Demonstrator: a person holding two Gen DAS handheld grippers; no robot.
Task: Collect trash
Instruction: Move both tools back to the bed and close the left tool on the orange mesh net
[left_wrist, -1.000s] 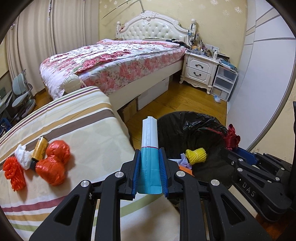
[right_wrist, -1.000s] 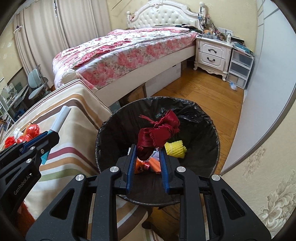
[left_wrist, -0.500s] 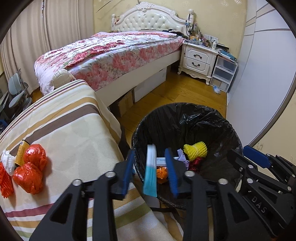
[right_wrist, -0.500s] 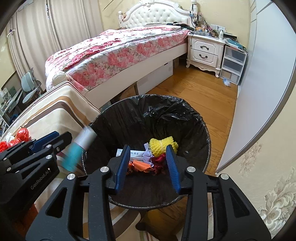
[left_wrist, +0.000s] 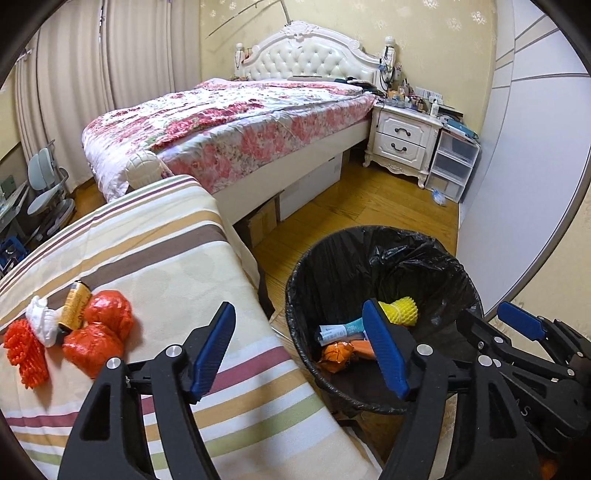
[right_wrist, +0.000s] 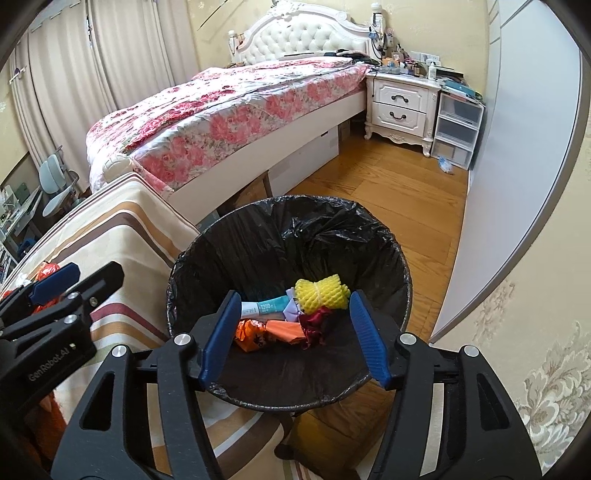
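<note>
A bin with a black liner (left_wrist: 424, 258) (right_wrist: 207, 251) stands on the floor beside the striped table (left_wrist: 166, 258). Inside lie a white and teal tube (right_wrist: 264, 307), a yellow foam net (right_wrist: 322, 291), a dark red ribbon (right_wrist: 314, 323) and an orange wrapper (right_wrist: 255, 334). My left gripper (left_wrist: 301, 347) is open and empty over the table edge and the bin rim. My right gripper (right_wrist: 291, 338) is open and empty above the bin. On the table lie two orange bags (left_wrist: 99, 332), an orange foam net (left_wrist: 24, 350), a white wad (left_wrist: 42, 321) and a small brown bottle (left_wrist: 74, 304).
A bed with a floral cover (left_wrist: 240, 125) stands behind the table. A white nightstand (left_wrist: 402, 142) and clear plastic drawers (left_wrist: 454, 166) stand at the back right. A wooden floor (right_wrist: 388, 192) lies between the bed and the grey wall panel (right_wrist: 524, 147).
My left gripper opened and the white and teal tube fell into the bin. My right gripper opened and the red ribbon dropped into the bin. Both grippers are now wide open.
</note>
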